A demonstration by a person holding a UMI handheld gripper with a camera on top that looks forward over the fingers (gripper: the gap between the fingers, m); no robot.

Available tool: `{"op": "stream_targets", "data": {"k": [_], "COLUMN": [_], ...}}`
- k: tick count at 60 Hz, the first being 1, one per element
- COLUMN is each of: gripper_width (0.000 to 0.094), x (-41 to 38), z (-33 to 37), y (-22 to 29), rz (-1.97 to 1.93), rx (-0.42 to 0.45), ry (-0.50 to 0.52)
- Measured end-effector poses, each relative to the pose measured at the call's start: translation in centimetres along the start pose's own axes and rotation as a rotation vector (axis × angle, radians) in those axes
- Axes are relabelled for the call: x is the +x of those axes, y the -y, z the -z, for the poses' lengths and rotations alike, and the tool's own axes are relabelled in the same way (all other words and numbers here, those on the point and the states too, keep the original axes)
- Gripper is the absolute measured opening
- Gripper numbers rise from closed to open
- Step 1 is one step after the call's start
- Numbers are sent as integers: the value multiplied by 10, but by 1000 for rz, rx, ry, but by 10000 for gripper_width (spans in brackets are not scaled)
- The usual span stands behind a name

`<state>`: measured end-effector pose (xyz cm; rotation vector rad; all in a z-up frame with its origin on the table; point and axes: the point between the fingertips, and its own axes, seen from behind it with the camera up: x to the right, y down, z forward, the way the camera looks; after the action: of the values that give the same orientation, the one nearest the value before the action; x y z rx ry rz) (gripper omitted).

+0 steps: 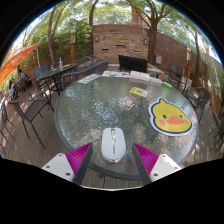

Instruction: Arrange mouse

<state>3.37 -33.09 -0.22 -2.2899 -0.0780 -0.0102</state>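
Observation:
A white computer mouse (114,143) lies on the round glass table (95,112), close to its near edge. My gripper (114,158) is open, with its pink pads (82,158) spread wide to either side of the mouse's near end. The mouse rests on the glass between the fingers, with a clear gap on each side. A yellow duck-shaped mouse pad (171,116) lies on the table, beyond the fingers and to the right of the mouse.
Papers (116,74) and a small green card (139,92) lie at the table's far side. A dark monitor (133,64) stands beyond it. Metal chairs (33,106) ring the table on a wooden deck, with a brick wall and trees behind.

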Motion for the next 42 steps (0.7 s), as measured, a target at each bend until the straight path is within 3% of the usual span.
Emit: {"op": "stream_targets", "data": {"k": [11,14,34,42], "gripper_width": [635,498,365,366], "x": [-8,-1,-11,-26], "z": [-29,-27,-22,13], "y": [3,2,11,82], "rz": [-22,-17,54,62], "rx": [-11,-8,-16,128], "ry": [20,10,59,111]}}
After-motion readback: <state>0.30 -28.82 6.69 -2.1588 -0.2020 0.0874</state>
